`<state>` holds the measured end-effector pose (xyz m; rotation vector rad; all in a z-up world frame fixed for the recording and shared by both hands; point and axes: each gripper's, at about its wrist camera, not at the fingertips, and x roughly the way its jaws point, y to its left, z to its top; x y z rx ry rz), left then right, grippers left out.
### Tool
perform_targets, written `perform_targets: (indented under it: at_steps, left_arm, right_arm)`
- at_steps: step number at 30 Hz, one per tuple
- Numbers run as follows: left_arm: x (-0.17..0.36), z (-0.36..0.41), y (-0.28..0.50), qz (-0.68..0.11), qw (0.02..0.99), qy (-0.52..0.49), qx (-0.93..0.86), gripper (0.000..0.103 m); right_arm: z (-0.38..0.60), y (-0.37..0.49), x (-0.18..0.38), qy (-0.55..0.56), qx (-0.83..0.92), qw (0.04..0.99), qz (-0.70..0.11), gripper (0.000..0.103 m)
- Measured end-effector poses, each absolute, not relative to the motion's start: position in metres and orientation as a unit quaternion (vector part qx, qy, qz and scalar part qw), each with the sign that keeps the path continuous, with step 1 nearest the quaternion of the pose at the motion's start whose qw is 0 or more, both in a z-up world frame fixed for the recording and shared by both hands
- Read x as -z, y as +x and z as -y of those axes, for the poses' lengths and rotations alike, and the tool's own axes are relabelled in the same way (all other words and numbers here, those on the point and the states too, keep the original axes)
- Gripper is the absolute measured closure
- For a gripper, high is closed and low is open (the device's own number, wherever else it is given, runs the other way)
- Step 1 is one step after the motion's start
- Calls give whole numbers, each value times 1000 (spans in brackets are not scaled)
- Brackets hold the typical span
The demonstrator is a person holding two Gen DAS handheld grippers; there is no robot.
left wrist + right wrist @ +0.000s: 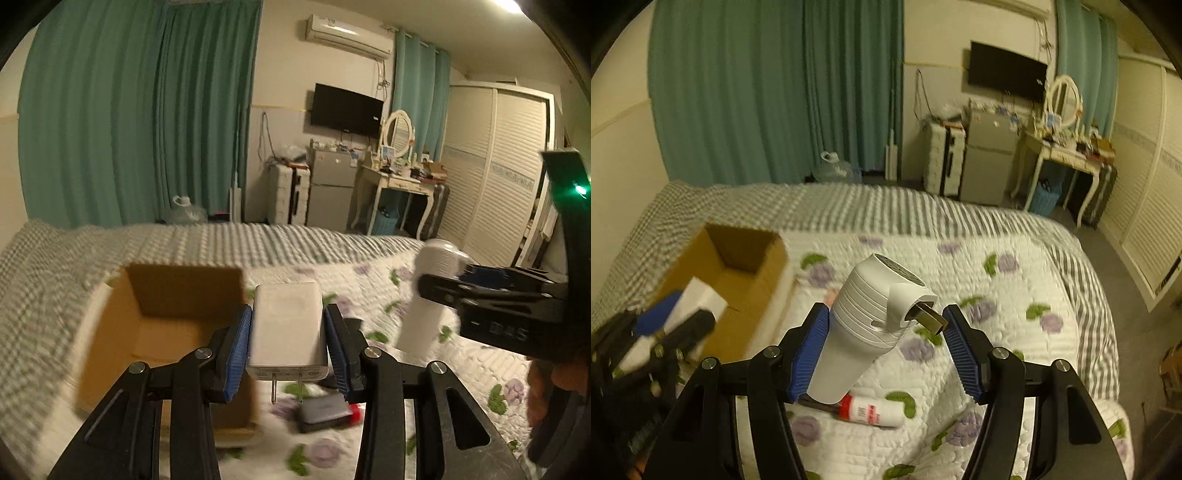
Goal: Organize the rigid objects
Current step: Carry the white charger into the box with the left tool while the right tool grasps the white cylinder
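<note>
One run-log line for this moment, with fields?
left gripper: holds white plug charger | right gripper: holds white cylindrical device | brown cardboard box: open, on bed

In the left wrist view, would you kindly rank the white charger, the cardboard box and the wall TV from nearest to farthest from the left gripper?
1. White charger: clamped in the left gripper.
2. Cardboard box: just ahead, left, on the bed.
3. Wall TV: far wall, right of centre.

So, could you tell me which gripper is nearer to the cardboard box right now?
Left. The left gripper, holding the white charger, is beside the cardboard box, near its open top. The right gripper, holding the white device, is farther right above the quilt.
</note>
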<state>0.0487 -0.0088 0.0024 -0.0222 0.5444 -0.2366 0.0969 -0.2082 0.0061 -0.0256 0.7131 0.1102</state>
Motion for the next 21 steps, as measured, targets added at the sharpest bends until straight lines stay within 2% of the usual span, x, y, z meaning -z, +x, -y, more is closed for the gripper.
perform_targets:
  at_steps: [4,9,16,21]
  left_arm:
    - [-7,-36,69,-266,961,4,80,63]
    - [19,-86,95,-297,954,-10,47,63]
    - [71,-99,114,-343,937,-21,64,63]
    - [80,-102,118,-352,933,-27,68,60]
  right_arm:
    - [175,94,-31,-30,-79,940,-331,39]
    - [133,102,-37,-37,-117,939,-322,39]
    - [72,123,-8,-61,-159,922,-348,40]
    - [51,136,20,-65,-172,909,-374,40]
